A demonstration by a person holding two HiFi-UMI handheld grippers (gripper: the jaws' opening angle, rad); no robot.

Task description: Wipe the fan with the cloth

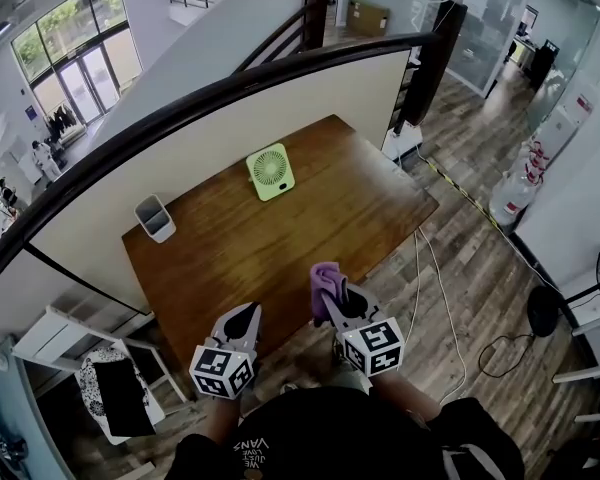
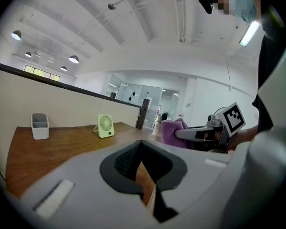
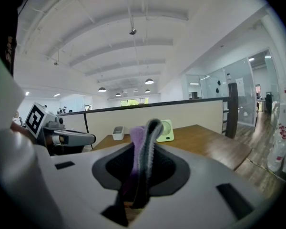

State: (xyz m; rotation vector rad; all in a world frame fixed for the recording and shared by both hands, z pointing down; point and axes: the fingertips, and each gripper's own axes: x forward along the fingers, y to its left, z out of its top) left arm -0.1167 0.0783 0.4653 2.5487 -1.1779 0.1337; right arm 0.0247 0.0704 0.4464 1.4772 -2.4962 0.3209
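The little green fan [image 1: 271,172] stands upright on the brown table [image 1: 320,230], near its far edge. Nothing touches it. The purple cloth [image 1: 326,280] is well apart from the fan, over the near edge of the table. The right gripper [image 1: 330,298] pinches the cloth tight between its two jaws, and the cloth sticks up past the tips. The left gripper [image 1: 248,315] is near it, with its jaws closed together and nothing in them. A small white box [image 1: 155,218] sits at the table's far left corner, away from the fan.
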